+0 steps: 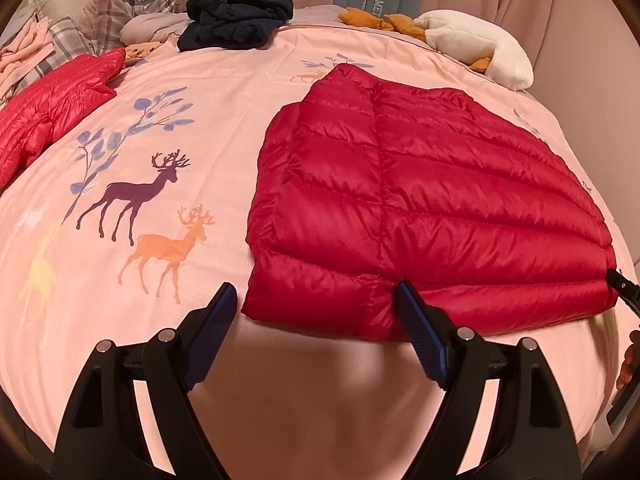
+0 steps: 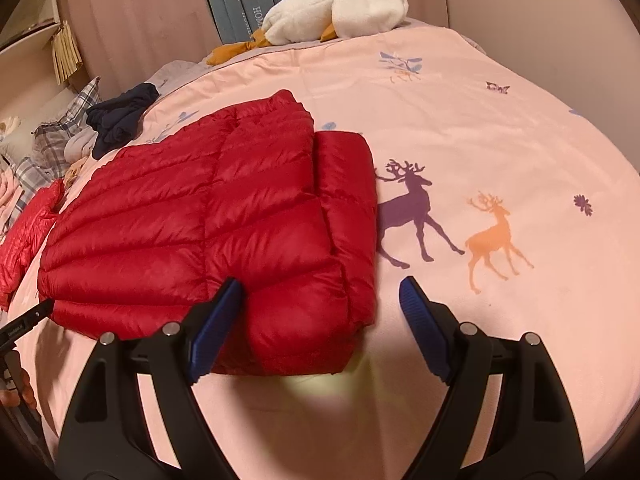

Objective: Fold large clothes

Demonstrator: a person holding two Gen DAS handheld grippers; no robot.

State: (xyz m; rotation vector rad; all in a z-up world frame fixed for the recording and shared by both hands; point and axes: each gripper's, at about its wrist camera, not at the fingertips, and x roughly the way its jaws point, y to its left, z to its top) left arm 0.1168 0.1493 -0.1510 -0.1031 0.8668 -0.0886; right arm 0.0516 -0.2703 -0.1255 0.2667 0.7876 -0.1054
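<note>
Lying folded on the pink deer-print bed cover [image 1: 168,128], the dark red down jacket [image 1: 432,200] fills the centre right of the left wrist view and the centre left of the right wrist view. Both grippers are released, jaws spread wide and grasping nothing. The left gripper [image 1: 316,308] hangs over the jacket's near left corner at the lower middle of its frame, one blue pad over the hem. The right gripper [image 2: 322,300] straddles the jacket's near right corner at the lower middle of its frame. A second, brighter red jacket [image 1: 52,108] lies at the left edge, a navy garment [image 1: 236,16] at upper left, and a white plush toy [image 2: 340,4] at the top.
</note>
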